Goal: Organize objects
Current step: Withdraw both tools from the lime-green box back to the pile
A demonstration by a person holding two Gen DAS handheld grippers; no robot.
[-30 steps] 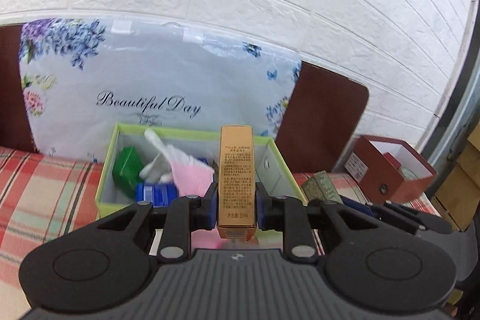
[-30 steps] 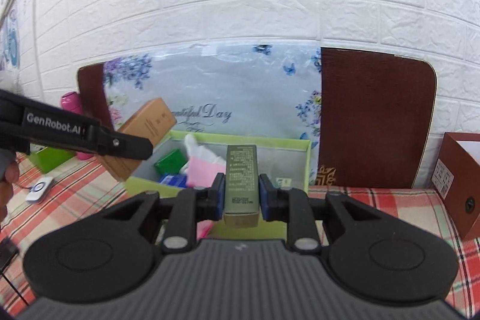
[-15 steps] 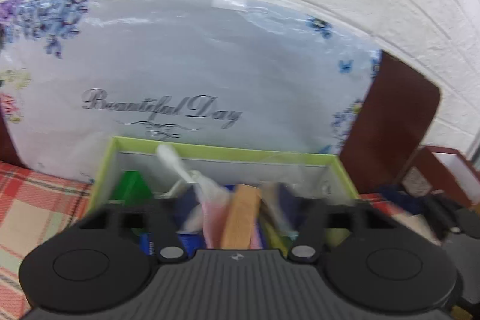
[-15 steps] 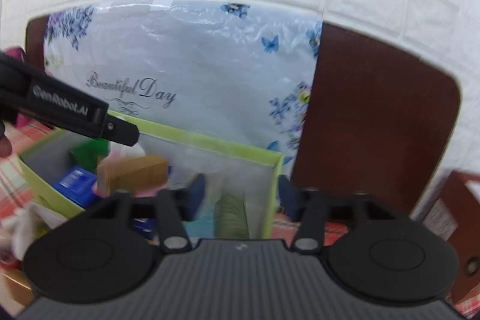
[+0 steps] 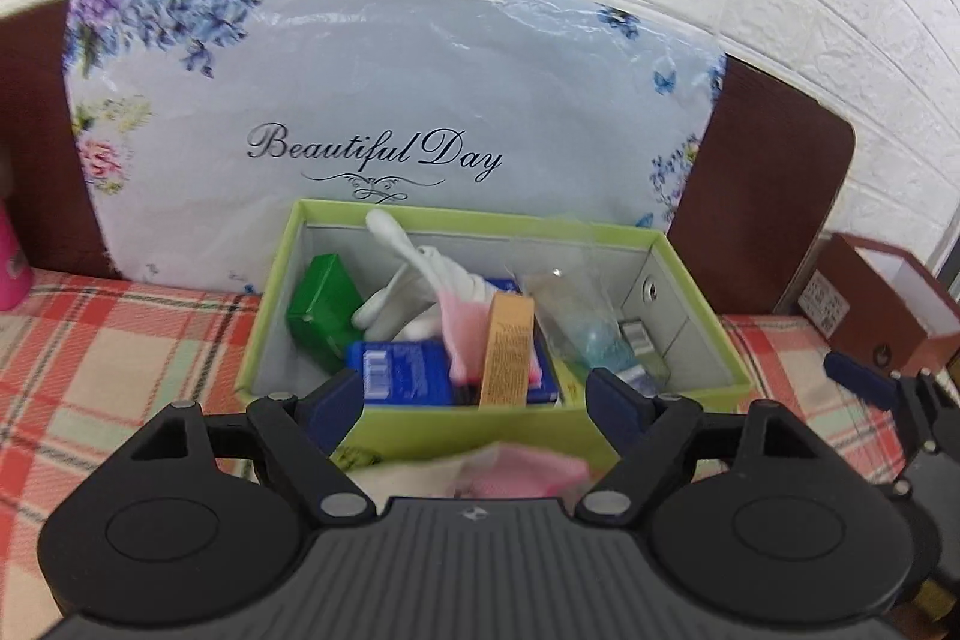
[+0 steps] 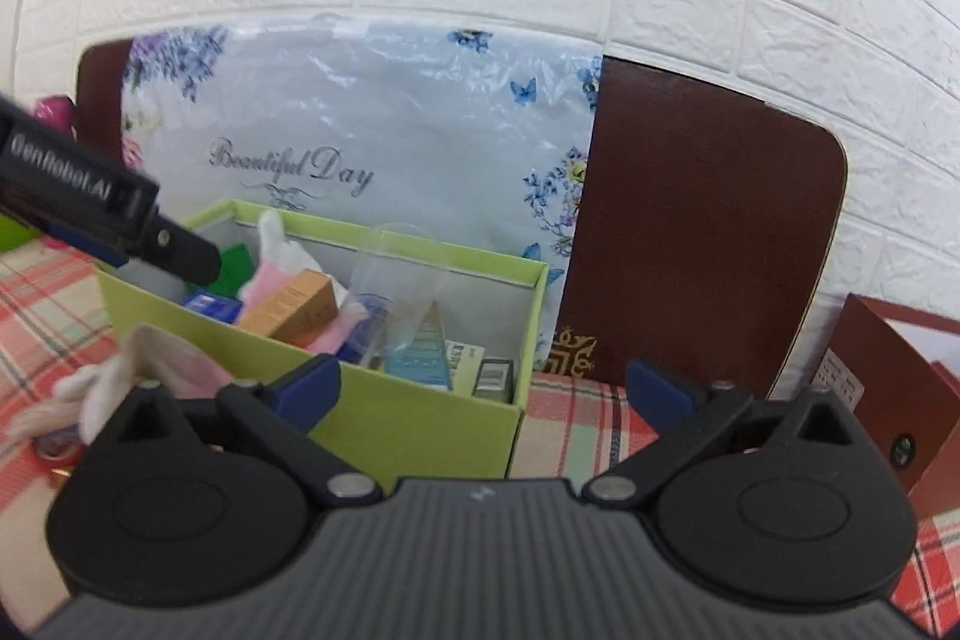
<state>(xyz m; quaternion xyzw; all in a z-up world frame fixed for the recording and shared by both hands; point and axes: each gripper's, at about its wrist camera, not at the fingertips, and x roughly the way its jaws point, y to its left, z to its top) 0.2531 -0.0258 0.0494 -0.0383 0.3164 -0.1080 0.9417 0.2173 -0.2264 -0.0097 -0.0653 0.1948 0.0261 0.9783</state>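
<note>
A lime-green open box (image 5: 690,274) stands on the plaid cloth; it also shows in the right wrist view (image 6: 384,418). In it lie a gold carton (image 5: 507,349), a green box (image 5: 321,304), a blue box (image 5: 402,370), a white and pink glove (image 5: 444,292) and a clear packet (image 5: 576,310). An olive-grey carton (image 6: 493,375) lies at the box's right end. My left gripper (image 5: 474,394) is open and empty just before the box's front wall. My right gripper (image 6: 483,388) is open and empty over the box's right front corner. A second glove (image 6: 138,370) lies outside the box's front.
A flowered "Beautiful Day" bag (image 5: 372,118) leans on the white brick wall behind the box, against a brown board (image 6: 696,232). A red-brown open box (image 5: 882,304) stands to the right. A pink bottle (image 5: 9,268) is at far left.
Both grippers opened. The gold carton left my left gripper and now lies in the green box. The olive-grey carton left my right gripper and lies at the box's right end.
</note>
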